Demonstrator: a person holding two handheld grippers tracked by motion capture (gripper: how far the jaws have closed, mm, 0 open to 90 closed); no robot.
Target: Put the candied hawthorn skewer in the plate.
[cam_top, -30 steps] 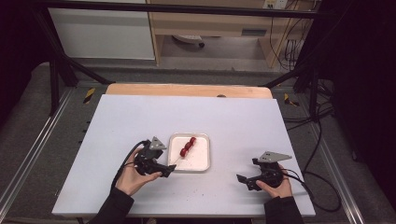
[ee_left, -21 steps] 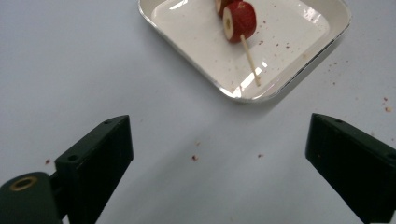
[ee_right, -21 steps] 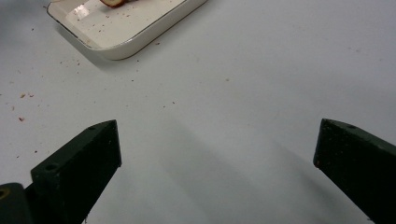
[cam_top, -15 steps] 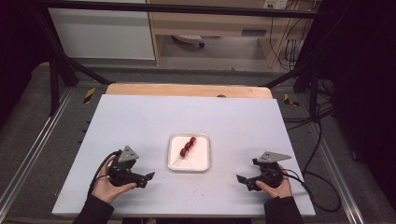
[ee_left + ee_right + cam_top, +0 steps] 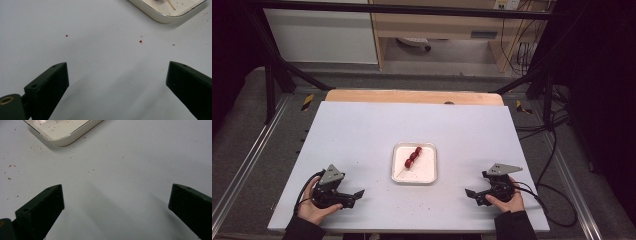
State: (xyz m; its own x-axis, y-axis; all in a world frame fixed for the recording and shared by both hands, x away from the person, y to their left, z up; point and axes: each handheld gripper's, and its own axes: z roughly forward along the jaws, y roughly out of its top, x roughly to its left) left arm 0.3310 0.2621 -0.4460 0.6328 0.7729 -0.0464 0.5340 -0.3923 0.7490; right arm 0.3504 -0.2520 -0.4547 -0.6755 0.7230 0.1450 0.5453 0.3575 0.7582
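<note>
A white tray [image 5: 428,172] lies in the middle of the pale table [image 5: 362,130]. On it rests a wooden skewer with red pieces [image 5: 413,156]. My left gripper [image 5: 357,196] sits near the front left of the table, well left of the tray. In the left gripper view the left gripper [image 5: 117,65] is open over bare table; its jaws have just been opening, with nothing between them. The tray's corner [image 5: 165,17] and the skewer's tip [image 5: 171,4] show at the top. My right gripper [image 5: 472,196] rests at the front right, and the right gripper [image 5: 117,187] is open and empty, with the tray's corner [image 5: 62,141] ahead.
Small red crumbs [image 5: 140,41] dot the table around the tray. A wooden strip [image 5: 412,96] runs along the table's far edge. Black frame bars [image 5: 272,80] and cables [image 5: 557,200] flank the table, and grey floor lies beyond.
My left hand has drawn its gripper away from the tray's left side, out to the left and toward the front edge. The right hand and the tray have stayed still.
</note>
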